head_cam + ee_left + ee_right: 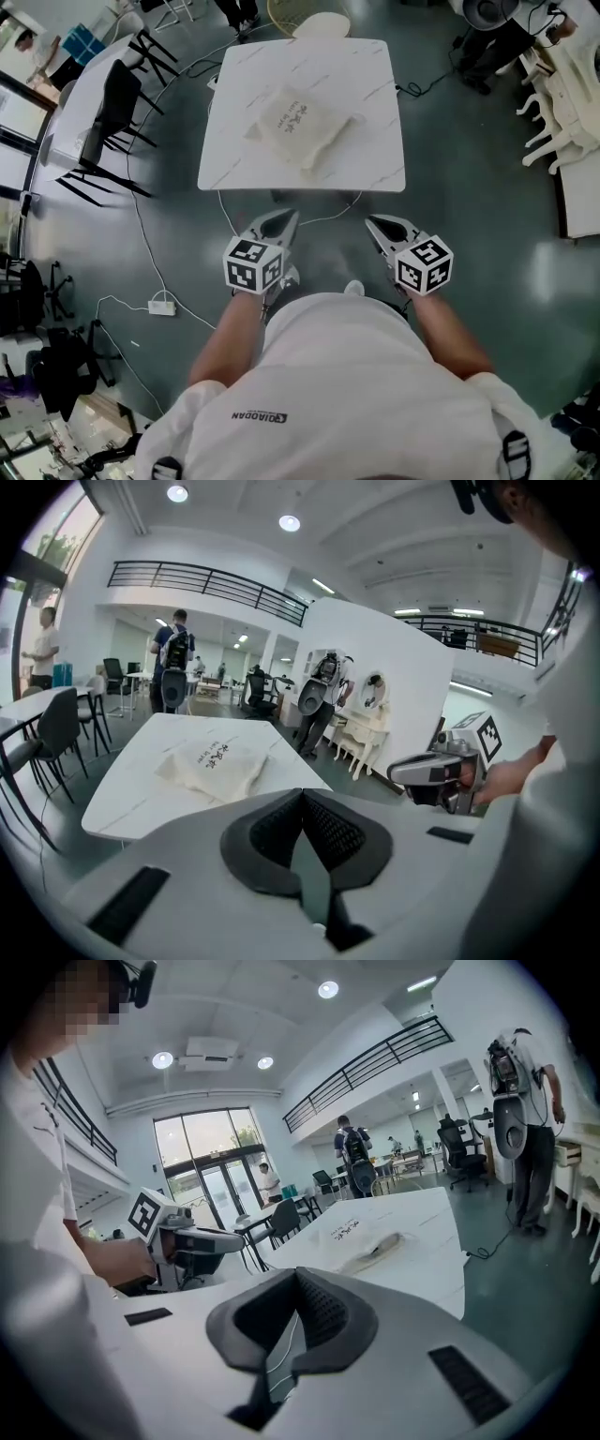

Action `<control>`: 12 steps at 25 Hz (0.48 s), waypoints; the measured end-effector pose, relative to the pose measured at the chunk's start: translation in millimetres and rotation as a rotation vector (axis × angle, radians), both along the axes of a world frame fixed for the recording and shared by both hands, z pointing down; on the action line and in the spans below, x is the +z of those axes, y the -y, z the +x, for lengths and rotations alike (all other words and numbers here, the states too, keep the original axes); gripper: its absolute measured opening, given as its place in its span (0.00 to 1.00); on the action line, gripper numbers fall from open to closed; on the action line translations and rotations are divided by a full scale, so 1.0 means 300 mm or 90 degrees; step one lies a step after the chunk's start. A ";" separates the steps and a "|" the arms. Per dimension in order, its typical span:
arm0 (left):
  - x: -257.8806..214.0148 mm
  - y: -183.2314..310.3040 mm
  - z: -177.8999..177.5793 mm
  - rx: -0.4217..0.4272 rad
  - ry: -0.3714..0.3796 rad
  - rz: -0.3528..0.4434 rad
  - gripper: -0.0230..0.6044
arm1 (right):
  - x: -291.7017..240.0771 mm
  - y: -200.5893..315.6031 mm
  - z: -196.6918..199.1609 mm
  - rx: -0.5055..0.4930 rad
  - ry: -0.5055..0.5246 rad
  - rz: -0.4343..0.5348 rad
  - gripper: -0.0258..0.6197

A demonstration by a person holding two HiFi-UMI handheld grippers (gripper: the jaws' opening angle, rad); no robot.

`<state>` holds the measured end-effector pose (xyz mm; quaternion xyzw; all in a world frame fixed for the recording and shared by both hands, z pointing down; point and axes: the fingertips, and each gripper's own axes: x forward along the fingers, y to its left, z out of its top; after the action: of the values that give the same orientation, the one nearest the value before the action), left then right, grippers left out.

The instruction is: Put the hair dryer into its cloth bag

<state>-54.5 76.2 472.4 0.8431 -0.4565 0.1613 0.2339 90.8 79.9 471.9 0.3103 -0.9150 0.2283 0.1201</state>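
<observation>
While I stand back from the white table (pixel 375 173) at the top centre of the head view, my left gripper (pixel 285 219) and right gripper (pixel 376 223) hang side by side over the grey floor below its near edge, each with its two fingers pressed together on nothing. The cloth bag (pixel 302 125) with dark print lies near the middle of the tabletop, plump and creased, well apart from both tools. No hair dryer shows lying loose anywhere, so it may already sit inside the bag, though I cannot tell from here. Trouble could come in several ways. Jaws closed this tight cannot take hold of cloth until they part, and a pinch on one loose layer may drag the whole bag across the smooth top toward an edge rather than lift its mouth. A white cable (pixel 328 217) trails over the floor just under the near edge, where a step forward could snag it.
</observation>
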 end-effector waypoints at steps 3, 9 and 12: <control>-0.021 0.037 -0.047 0.021 0.011 0.013 0.08 | -0.007 0.019 -0.043 0.017 -0.007 0.001 0.07; -0.009 0.085 -0.182 0.030 0.012 0.010 0.08 | -0.047 0.076 -0.162 0.041 -0.012 0.026 0.07; -0.003 0.097 -0.219 0.045 0.014 0.012 0.08 | -0.042 0.096 -0.205 0.053 -0.017 0.029 0.07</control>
<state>-120.2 47.1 471.5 0.8591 -0.4306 0.1740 0.2151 29.3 51.1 459.4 0.3538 -0.9045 0.2084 0.1154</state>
